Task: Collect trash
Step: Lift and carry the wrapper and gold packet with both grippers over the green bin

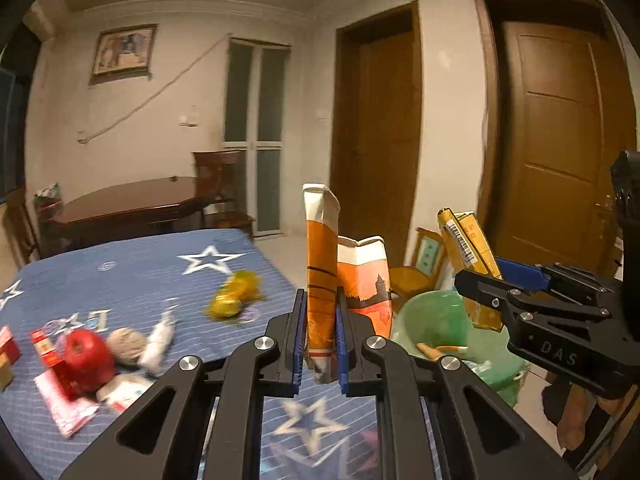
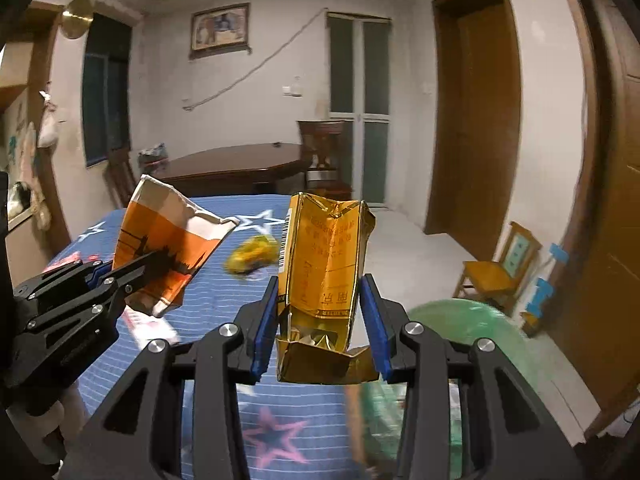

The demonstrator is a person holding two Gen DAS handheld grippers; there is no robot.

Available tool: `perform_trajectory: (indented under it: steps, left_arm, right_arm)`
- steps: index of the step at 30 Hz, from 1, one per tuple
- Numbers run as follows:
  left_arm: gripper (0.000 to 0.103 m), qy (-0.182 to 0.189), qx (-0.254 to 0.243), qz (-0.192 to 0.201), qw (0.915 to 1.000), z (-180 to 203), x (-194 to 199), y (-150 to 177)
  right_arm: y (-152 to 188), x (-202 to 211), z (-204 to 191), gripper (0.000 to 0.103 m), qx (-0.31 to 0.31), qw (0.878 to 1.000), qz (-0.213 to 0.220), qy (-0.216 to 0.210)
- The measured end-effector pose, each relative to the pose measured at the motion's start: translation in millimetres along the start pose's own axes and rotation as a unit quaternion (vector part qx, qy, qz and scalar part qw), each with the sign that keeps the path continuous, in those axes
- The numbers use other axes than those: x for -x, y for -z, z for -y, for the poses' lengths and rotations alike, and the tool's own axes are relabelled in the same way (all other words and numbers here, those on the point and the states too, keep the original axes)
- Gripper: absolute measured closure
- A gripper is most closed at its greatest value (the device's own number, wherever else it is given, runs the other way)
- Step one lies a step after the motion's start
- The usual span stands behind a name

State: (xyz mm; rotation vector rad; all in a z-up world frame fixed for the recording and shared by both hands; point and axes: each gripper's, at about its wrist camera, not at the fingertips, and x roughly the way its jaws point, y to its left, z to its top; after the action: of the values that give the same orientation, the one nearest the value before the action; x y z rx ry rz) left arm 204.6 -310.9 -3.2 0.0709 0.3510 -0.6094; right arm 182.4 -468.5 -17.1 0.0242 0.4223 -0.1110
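- Surface: a bed covered by a blue striped sheet with white stars [image 1: 132,268]; beyond it stands a dark wooden table [image 1: 128,204] against a pale wall carrying one framed picture [image 1: 123,54].
- Room: two brown wooden doors are visible in the left wrist view, the nearer door [image 1: 560,140] at far right; one small yellow wooden chair [image 2: 500,268] stands on the floor beside them.
- Container: one green plastic bin [image 1: 436,320] sits just off the bed edge; two pale, stick-like scraps lie inside it, too blurred to identify.
- Left gripper [image 1: 320,344]: jaws clamped on one flattened orange-and-white paper carton [image 1: 320,280], held upright above the bed edge, just beside the bin.
- Right gripper [image 2: 320,328]: jaws stand at either side of one crushed gold foil packet [image 2: 324,280]; firm contact cannot be determined. The packet hangs over the bin rim.
- Items on the sheet: one red apple [image 1: 88,354], one grey round ball [image 1: 127,346], one white crumpled wad [image 1: 160,340], one yellow crumpled wrapper [image 1: 234,294], one pink-and-red flat package [image 1: 60,400].
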Motion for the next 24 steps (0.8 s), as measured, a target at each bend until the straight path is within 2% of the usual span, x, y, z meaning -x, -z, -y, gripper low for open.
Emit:
perform_trajectory:
  steps: [5,13,19,24]
  left_arm:
    - [0.089,0.039,-0.011,-0.015,0.9991,38.3,-38.5,-12.2]
    - [0.089,0.090,-0.021,-0.067,0.9934,93.3,-109.3,-11.1]
    - [0.089,0.110,-0.025,-0.107,0.9879,121.7,-161.5,0.1]
    - [0.089,0.114,-0.023,-0.136,0.9838,130.5,-202.8,15.0]
  right_arm:
    - [-0.1,-4.9,45.2,0.065,-0.021,0.999,-0.021,0.021]
    - [14.7,-25.1,108.1,0.064,-0.055,0.994,-0.077,0.046]
    - [32.7,-48.3,138.2,0.064,-0.080,0.989,-0.120,0.044]
    - [47.3,-68.8,157.5,0.064,-0.099,0.983,-0.153,0.038]
